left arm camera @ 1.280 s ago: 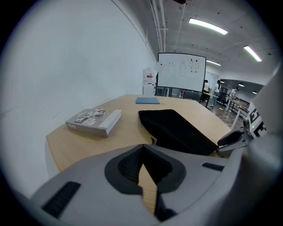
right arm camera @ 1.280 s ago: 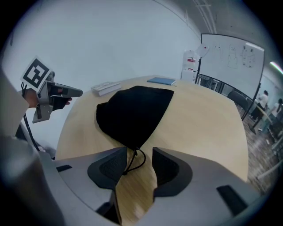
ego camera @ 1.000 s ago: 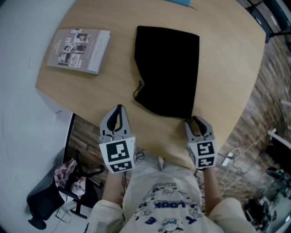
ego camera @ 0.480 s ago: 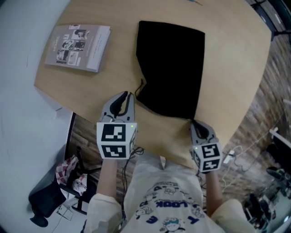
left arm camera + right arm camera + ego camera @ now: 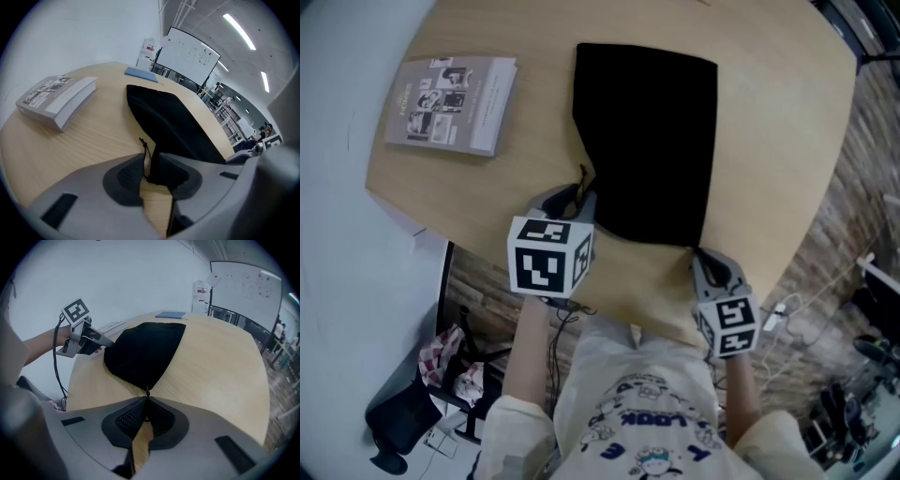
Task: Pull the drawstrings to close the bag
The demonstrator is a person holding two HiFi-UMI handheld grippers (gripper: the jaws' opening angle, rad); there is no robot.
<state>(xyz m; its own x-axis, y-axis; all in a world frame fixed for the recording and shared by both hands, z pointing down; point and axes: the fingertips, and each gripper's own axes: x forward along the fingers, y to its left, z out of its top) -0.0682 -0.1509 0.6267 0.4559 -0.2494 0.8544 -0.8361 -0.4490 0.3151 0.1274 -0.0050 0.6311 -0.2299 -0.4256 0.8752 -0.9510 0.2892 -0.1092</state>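
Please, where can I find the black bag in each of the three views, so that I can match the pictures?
Head view: the black bag lies in the upper middle of the picture.
Left gripper view: the bag runs from the centre toward the lower right.
Right gripper view: the bag fills the centre and narrows toward the bottom.
Shared landmark: the light wooden table under the bag, seen in all three.

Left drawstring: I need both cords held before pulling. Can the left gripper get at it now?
Probably yes: the left gripper's jaws are opening with the drawstring and the black bag's corner between them, and nothing blocks it.
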